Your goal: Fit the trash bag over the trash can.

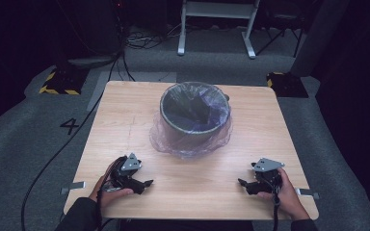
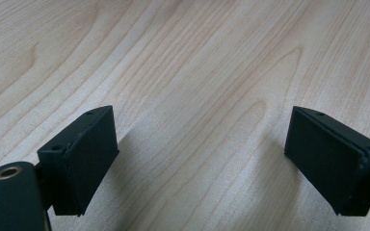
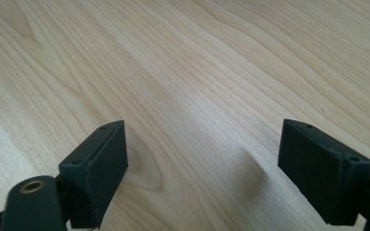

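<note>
A round grey bin lined with a thin clear purple-tinted bag stands on the wooden table, a little behind its middle; the bag's loose edge drapes down over the bin's sides. My left gripper rests on the table near the front left, held by a hand, and points right. My right gripper rests near the front right and points left. In the left gripper view the left gripper stands open over bare wood. In the right gripper view the right gripper is open too, nothing between its jaws.
A black cable runs from the left gripper across the grey carpet at the left. Small metal brackets stick out of the table's front corners. A white frame and yellow-black striped blocks stand on the floor beyond the table.
</note>
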`<state>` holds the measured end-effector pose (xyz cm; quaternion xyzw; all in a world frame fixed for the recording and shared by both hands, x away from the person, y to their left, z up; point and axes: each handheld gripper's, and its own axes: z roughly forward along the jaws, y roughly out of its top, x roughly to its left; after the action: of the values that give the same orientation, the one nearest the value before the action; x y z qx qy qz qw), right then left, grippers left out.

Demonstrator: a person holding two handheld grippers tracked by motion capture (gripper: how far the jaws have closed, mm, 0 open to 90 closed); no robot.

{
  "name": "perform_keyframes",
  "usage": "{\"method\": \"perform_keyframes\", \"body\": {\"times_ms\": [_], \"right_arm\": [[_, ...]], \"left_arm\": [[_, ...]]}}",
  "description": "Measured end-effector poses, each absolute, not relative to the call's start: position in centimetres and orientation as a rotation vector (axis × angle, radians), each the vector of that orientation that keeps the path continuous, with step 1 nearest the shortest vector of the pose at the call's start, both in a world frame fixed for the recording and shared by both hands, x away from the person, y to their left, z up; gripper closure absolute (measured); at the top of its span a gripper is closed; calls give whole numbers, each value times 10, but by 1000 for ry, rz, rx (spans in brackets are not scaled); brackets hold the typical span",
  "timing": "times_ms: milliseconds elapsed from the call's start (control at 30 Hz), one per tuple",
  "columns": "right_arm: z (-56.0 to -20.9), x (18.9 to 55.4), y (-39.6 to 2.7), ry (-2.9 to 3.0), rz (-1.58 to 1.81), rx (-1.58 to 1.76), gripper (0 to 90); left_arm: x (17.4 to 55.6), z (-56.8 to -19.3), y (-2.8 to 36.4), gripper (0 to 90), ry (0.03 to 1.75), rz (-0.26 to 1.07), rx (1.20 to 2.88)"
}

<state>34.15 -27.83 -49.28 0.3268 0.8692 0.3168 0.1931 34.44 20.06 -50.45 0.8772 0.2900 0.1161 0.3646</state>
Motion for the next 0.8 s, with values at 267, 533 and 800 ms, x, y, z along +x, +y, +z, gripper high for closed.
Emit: {"method": "perform_keyframes", "body": {"times_ms": [267, 533, 800], "right_arm": [[-504, 338, -298, 2369, 1040, 1068, 148], [-504, 338, -299, 2365, 1039, 1079, 140], [-504, 339, -298, 2368, 1037, 1079, 132]], "left_arm": [[344, -505, 201, 110, 747, 297, 2256], [344, -505, 201, 111, 749, 297, 2256], [345, -505, 201, 109, 741, 292, 2259]]}}
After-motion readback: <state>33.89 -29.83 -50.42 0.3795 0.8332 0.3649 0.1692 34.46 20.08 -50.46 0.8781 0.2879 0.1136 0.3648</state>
